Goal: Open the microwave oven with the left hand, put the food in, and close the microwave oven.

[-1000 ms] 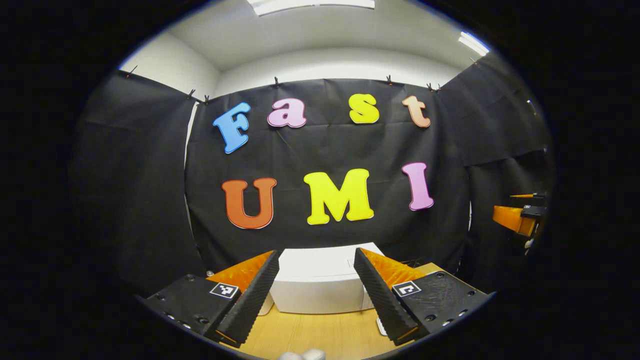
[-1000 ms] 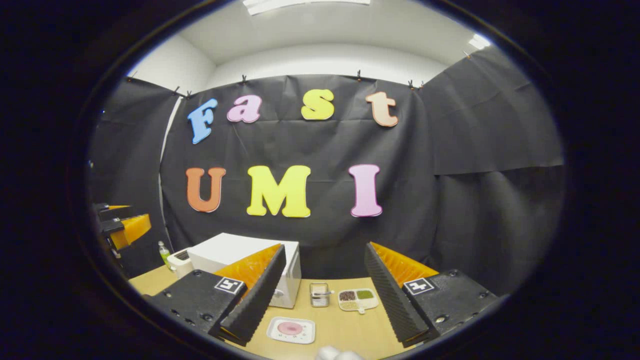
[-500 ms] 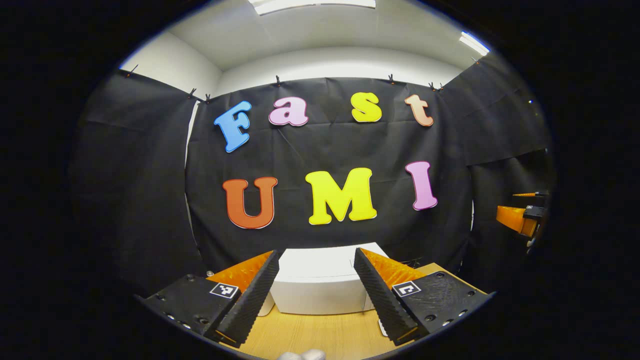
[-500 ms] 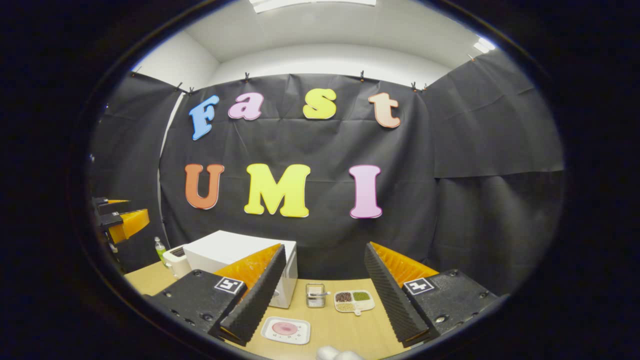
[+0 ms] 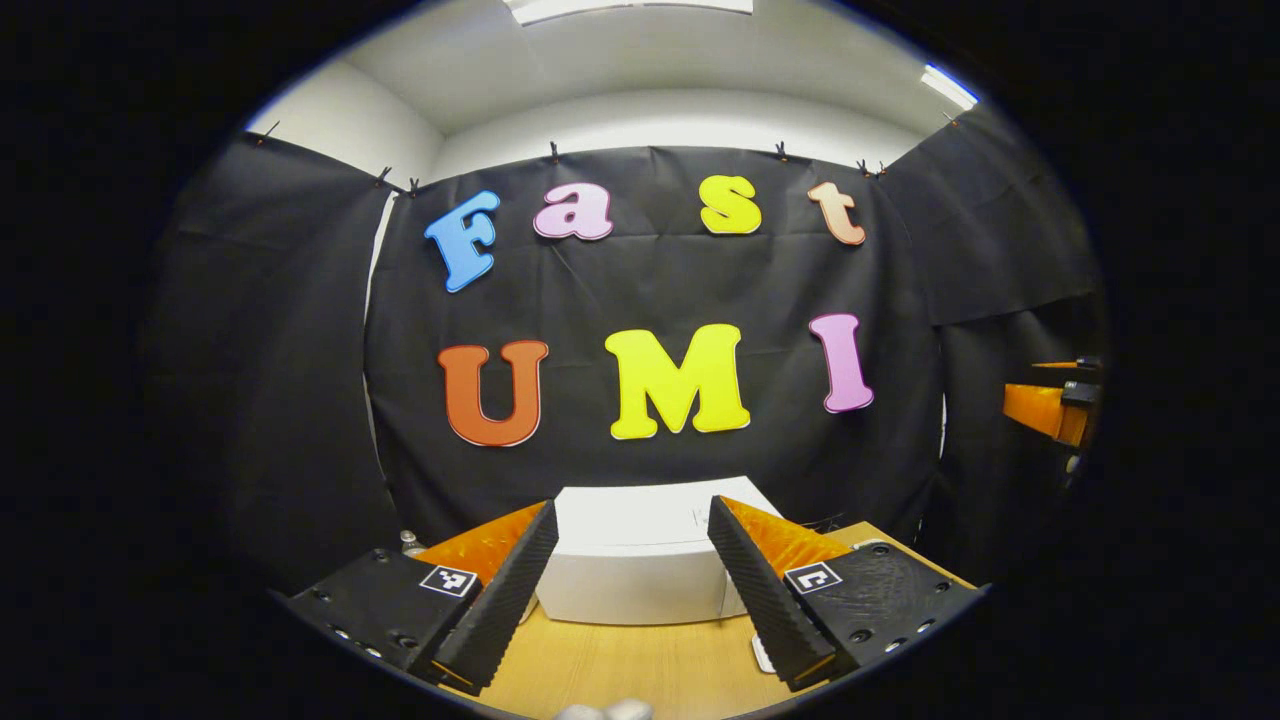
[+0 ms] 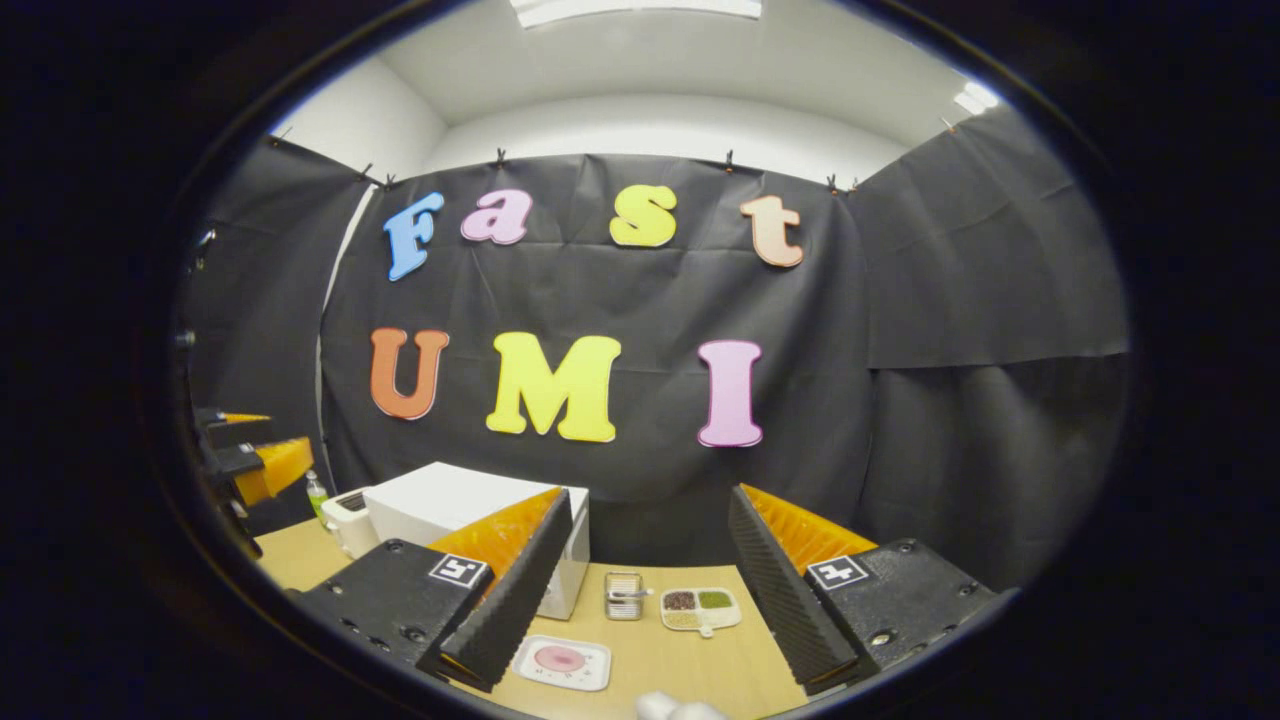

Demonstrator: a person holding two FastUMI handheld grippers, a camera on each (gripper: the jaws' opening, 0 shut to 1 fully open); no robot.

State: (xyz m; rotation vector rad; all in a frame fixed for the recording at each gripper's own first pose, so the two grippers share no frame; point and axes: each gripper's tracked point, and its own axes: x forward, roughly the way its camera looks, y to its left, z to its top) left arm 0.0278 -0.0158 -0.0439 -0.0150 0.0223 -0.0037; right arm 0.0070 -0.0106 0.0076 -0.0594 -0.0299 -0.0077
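The white microwave (image 5: 640, 560) stands on the wooden table (image 5: 640, 665) straight ahead of my left gripper (image 5: 632, 508), which is open, empty and held above the table short of it. In the right gripper view the microwave (image 6: 450, 500) is at the left, partly behind a finger. A white square plate with pink food (image 6: 560, 660) lies in front of it. My right gripper (image 6: 650, 495) is open and empty above the table (image 6: 690, 670). Each gripper also appears far off in the other's view: the right gripper (image 5: 1050, 410) and the left gripper (image 6: 255, 462).
Right of the microwave stand a small metal-framed container (image 6: 623, 595) and a divided dish of grains (image 6: 700, 605). A white appliance (image 6: 345, 515) and a green bottle (image 6: 316, 492) sit left of the microwave. Black cloth walls close in the back and sides.
Both views have drifted slightly. The microwave sits a little higher in the left gripper view, and the table items have slid left in the right gripper view. Both grippers stay open.
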